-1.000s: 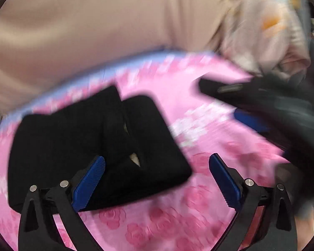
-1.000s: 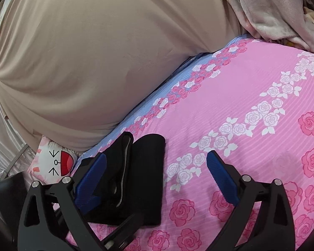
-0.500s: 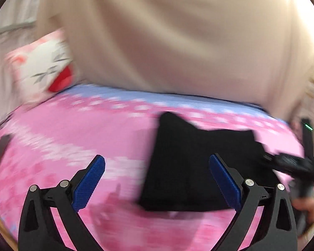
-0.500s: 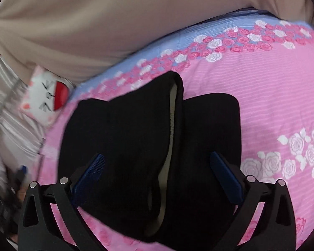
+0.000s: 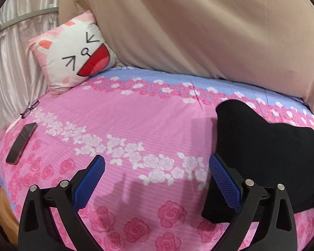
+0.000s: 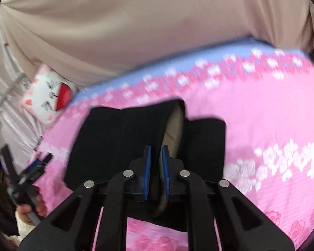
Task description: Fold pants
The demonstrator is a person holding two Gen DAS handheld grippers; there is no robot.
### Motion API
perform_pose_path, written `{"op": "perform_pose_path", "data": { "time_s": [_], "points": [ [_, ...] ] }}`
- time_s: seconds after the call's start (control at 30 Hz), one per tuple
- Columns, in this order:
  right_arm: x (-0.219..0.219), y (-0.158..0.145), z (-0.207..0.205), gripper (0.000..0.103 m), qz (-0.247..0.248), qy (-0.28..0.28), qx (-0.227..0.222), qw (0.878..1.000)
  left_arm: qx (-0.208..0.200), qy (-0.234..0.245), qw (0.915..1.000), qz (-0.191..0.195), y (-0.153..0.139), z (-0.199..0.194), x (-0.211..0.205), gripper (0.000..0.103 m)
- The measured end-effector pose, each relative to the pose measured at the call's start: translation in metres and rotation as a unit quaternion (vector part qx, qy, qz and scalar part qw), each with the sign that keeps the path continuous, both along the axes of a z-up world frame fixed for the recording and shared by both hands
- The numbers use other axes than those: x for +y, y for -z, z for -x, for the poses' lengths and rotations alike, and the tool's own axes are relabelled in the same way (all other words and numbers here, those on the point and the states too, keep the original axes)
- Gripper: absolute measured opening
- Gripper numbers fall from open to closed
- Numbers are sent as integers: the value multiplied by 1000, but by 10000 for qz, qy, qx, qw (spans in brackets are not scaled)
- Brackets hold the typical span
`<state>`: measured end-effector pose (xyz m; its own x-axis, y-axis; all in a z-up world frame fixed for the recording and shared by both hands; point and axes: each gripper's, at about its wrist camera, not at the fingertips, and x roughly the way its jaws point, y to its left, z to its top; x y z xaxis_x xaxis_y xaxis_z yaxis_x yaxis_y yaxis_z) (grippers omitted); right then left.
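Beige fabric (image 5: 209,31) rises behind a bed (image 5: 136,125) covered in a pink rose-print sheet with a blue band along its far edge. At the bed's far left a cat-face cushion (image 5: 73,52) leans, with a phone (image 5: 21,142) and a pair of glasses (image 5: 30,107) lying nearer the left edge. Folded black pants (image 6: 136,138) lie on the sheet, a pale lining showing in the fold. Over bare sheet just left of the pants, the left gripper (image 5: 157,179) hovers with fingers spread wide, holding nothing. Above the pants, the right gripper (image 6: 156,163) has its blue fingers (image 6: 147,163) nearly together near the lining; whether they pinch cloth cannot be told.
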<state>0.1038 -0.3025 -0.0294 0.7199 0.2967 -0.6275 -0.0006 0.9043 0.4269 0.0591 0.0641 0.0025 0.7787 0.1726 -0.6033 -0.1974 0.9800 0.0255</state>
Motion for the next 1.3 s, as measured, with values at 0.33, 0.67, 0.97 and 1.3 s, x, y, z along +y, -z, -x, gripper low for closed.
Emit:
{"op": "perform_pose_path", "data": {
  "time_s": [0.33, 0.67, 0.97, 1.3],
  "points": [
    [25, 21, -24, 16, -446, -374, -2, 9983, 56, 494, 9986, -183, 2, 5, -28, 97],
    [-25, 40, 3, 25, -423, 60, 136, 9990, 291, 853, 9959, -56, 9, -6, -44, 97],
    [-59, 39, 61, 69, -1181, 615, -159, 9910, 830, 1107, 9839, 1131, 19, -17, -21, 97],
    [-54, 63, 75, 84, -1914, 505, -21, 9802, 1555, 1660, 9518, 2058, 48, -49, -46, 98]
  ]
}}
